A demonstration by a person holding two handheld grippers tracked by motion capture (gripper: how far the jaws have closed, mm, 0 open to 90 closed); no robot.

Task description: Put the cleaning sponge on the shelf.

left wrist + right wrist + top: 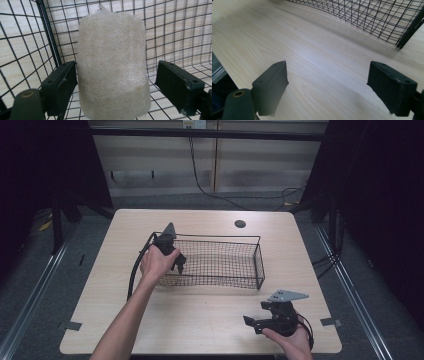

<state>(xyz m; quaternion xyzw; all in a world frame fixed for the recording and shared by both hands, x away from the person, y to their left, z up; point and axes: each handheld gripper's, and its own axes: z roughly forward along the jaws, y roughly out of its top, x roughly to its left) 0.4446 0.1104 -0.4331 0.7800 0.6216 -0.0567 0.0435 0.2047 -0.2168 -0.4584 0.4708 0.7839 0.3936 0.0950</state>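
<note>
A pale, fibrous loofah sponge (112, 62) stands upright inside a black wire basket (215, 236), close to its corner wires (50, 37). My left gripper (117, 72) is open around the sponge. One jaw touches the sponge's side and the other stands a little apart from it. In the high view the left gripper (172, 252) reaches down into the basket's left end, and hand and gripper hide the sponge. My right gripper (253, 322) rests low over the table's near right part, open, with nothing between its jaws (328, 72).
The light wooden table (210, 315) has a round cable hole (240, 224) behind the basket. In the right gripper view a basket corner (402, 37) lies ahead to the right. The left gripper's cable (133, 275) trails beside the basket. Dark floor surrounds the table.
</note>
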